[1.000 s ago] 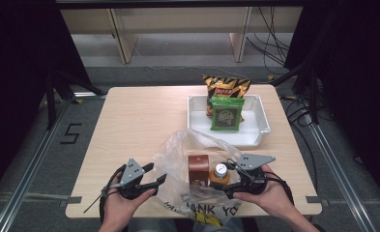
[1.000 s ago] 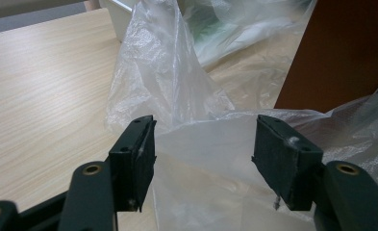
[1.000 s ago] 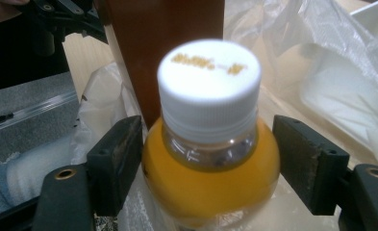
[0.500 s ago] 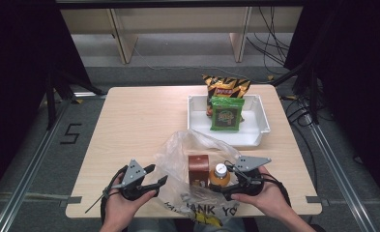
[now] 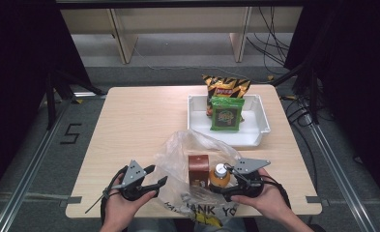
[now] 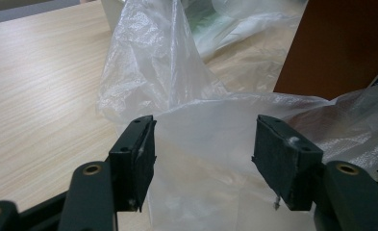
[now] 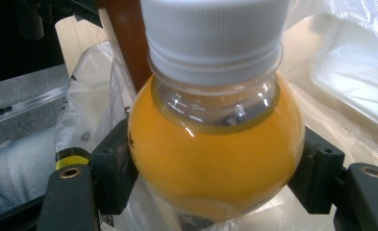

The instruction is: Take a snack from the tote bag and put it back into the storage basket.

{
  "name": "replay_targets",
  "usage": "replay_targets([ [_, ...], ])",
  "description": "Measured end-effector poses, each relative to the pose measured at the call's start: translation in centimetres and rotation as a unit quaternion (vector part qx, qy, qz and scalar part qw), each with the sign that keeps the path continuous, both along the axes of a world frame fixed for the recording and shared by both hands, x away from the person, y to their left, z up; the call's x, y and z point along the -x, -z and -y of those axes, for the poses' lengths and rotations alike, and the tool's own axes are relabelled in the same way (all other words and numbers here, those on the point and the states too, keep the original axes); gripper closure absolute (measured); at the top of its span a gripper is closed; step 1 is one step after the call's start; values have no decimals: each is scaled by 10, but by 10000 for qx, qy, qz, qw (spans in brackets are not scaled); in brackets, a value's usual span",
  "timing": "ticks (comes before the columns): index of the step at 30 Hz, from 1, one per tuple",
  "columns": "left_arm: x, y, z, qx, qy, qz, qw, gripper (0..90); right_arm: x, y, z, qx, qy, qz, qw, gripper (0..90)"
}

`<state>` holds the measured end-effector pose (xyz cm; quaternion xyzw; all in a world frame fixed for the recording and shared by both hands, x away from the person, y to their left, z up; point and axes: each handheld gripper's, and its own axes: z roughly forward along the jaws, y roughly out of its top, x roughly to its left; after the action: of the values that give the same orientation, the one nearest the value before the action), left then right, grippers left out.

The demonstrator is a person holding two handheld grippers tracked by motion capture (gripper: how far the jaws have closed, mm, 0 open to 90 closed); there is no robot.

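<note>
At the lower middle of the high view, the brown rectangular carton (image 5: pixel 198 166) already stands in the crinkled clear plastic bag (image 5: pixel 187 145). Beside it, the right gripper (image 5: pixel 227 175) clasps the round orange-juice bottle with a white cap (image 7: pixel 215 139), its jaws just closing. The left gripper (image 6: pixel 203 144) gapes wide around loose bag film. Two snack packets wait in the white plastic tray (image 5: pixel 262 113), upper right.
</note>
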<state>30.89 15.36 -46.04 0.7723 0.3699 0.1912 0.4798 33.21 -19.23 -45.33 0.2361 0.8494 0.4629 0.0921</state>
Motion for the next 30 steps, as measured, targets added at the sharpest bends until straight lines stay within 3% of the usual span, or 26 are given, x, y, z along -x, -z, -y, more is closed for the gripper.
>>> replay_targets([
  [2, 0, 1, 0, 39, -32, -22, 10000, 397, 1, -1, 1, 7, 0, -78, 10000, 307],
  [14, 1, -1, -1, -47, -6, 30, 10000, 396, 2, 0, 0, -29, -3, 21, 10000, 310],
  [18, 1, -1, -1, -30, -32, 15, 10000, 397, 3, 0, 0, -5, -12, -74, 10000, 310],
  [21, 1, -1, 0, -25, -34, 16, 10000, 397, 3, 0, 0, -32, 4, -25, 10000, 312],
  [22, 2, 0, 0, 14, -47, -17, 10000, 397, 1, -1, 2, 61, -34, 94, 9999, 312],
  [27, 1, -1, 0, 36, -65, -8, 10000, 396, 2, -2, 1, -42, -43, 31, 10000, 314],
  [28, 1, 0, 0, 39, -67, -7, 10000, 397, 6, -3, 0, -73, -8, -161, 9998, 314],
  [29, 1, -1, 0, 40, -67, -7, 10000, 397, 4, -4, 1, -32, -51, 76, 10000, 314],
  [30, 1, -1, 0, 40, -66, -6, 10000, 397, 4, -4, 1, -21, -56, 110, 9999, 314],
])
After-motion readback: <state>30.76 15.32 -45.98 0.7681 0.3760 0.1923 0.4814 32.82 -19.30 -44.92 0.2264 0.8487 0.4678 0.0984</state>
